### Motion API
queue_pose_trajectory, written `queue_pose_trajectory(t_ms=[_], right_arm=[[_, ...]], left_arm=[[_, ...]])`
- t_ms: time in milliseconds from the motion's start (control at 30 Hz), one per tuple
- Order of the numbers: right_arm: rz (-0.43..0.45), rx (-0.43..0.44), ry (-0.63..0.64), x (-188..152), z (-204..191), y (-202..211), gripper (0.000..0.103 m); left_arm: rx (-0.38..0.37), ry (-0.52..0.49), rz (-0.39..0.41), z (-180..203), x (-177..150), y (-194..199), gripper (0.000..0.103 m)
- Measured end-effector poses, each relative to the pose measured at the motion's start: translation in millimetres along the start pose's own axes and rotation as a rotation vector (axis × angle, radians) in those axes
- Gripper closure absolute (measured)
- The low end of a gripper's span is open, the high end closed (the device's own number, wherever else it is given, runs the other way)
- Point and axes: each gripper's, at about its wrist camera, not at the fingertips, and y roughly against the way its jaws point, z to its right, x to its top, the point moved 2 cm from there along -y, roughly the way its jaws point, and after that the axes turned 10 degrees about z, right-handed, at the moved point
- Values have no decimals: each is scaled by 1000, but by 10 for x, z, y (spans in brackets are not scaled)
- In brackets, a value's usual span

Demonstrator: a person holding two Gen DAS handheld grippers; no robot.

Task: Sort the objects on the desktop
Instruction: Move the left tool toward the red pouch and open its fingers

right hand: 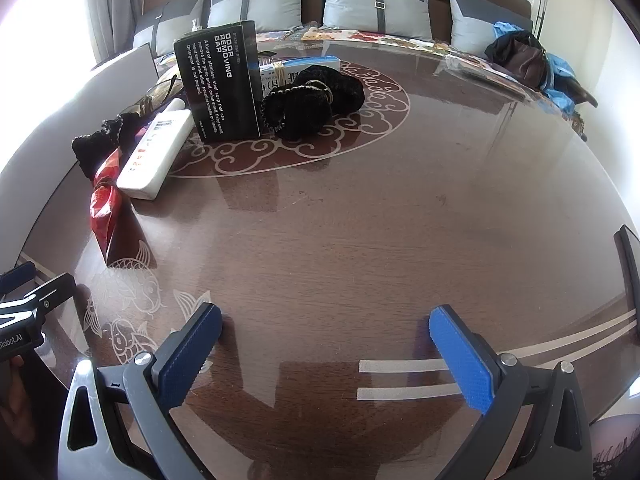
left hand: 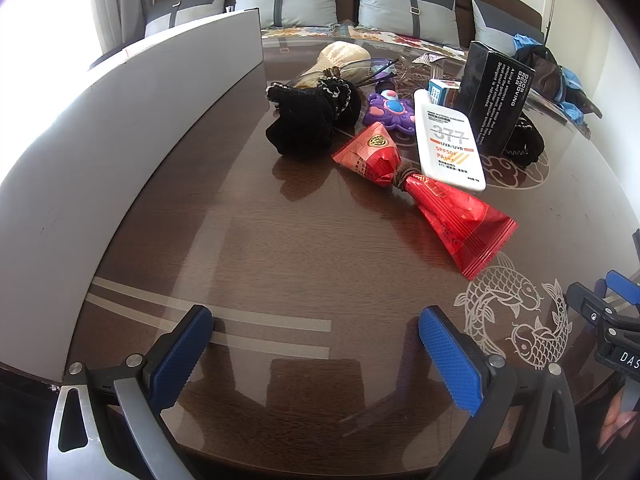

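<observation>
Objects lie clustered on a dark wooden table (left hand: 304,248). A red foil snack packet (left hand: 432,196) lies nearest, also in the right wrist view (right hand: 105,204). Behind it are a white sunscreen tube (left hand: 446,140), a black pouch (left hand: 308,120), a purple butterfly toy (left hand: 390,112), an upright black box (left hand: 498,100) and a black scrunchie (right hand: 316,98). My left gripper (left hand: 316,344) is open and empty, well short of the packet. My right gripper (right hand: 324,348) is open and empty over bare table.
A grey board (left hand: 132,128) stands along the table's left side. A beige woven item (left hand: 344,58) and a small blue-white box (left hand: 442,92) lie behind the cluster. A sofa with grey cushions (right hand: 376,4) and a bag (right hand: 524,58) are beyond.
</observation>
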Motion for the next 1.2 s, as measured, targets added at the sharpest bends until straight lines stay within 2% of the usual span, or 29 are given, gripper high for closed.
queue_pose_trajectory(t_ms=[167,233,333,367,533,667,800,900,1067,1200], right_arm=[[46,-4,-2,-34,-6,31,0],[61,-5,-3,-39,-12,32,0],[81,-8,-4,-51,-13,39,0],[85,-9,-4,-52,-15,37,0],[94,-11,-5,-25,-18,14,0],[98,-10,-2,-36,-11,18,0],[97,-10,-1,-35,-15,15,0],[89,-10,-2,-31,-11,12,0],[80,-10,-3,-30,-9,10,0],[77,-10,-3,-38,-10,18,0]], left_arm=[[-5,-4,-8,-3,2,8,0],[-24,41,-37,-62,35,52,0],[-167,188,67,-162,218,295,0],[-176,195,89,-144,307,328,0],[-124,121,68,132,649,76,0],[-43,80,-2,268,704,-241,0],[9,24,-24,276,686,-358,0],[7,22,-16,201,643,-355,0],[-7,76,-25,9,609,-369,0],[-7,91,-33,7,593,-364,0]])
